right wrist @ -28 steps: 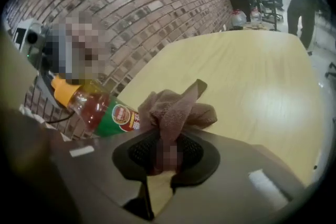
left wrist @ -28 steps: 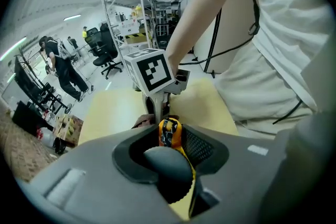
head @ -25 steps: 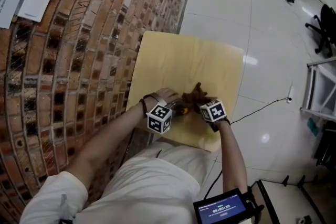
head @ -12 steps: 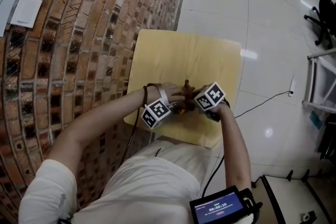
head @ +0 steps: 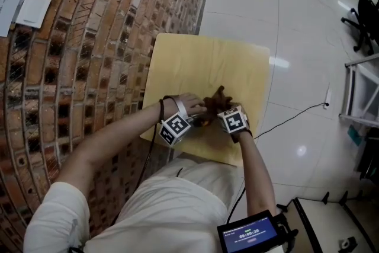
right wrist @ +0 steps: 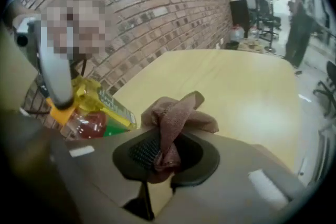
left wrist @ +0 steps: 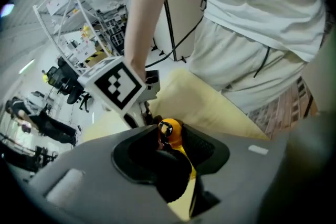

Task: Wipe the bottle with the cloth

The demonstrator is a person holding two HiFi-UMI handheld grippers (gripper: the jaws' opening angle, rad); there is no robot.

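**Bottle clamped on the left, cloth pinched on the right**

A person in a white top stands at a pale yellow wooden surface set against a brick wall. Both grippers are brought together over the near edge of the surface.

The left gripper has its fingers closed on the bottle. In the left gripper view the orange cap and a strip of yellow label sit between the two dark pads, with the cap pointing away from the camera. The right gripper view shows the same bottle from the side, at the left of the frame, with a yellow and green label and red contents. There, one grey finger of the left gripper lies across the bottle's orange cap end. Whether the bottle rests on the surface or is held just above it cannot be told.

The right gripper has its fingers shut on the cloth, a brown terry rag. One fold is pinched between the pads, and the rest bunches up beyond the fingertips in a loose knot. The cloth is just beside the bottle's label; contact between the two cannot be made out. In the head view the cloth shows as a dark brown clump just beyond the two marker cubes, which sit close together side by side.

A white tiled floor lies to the right of the surface, with a thin black cable running across it
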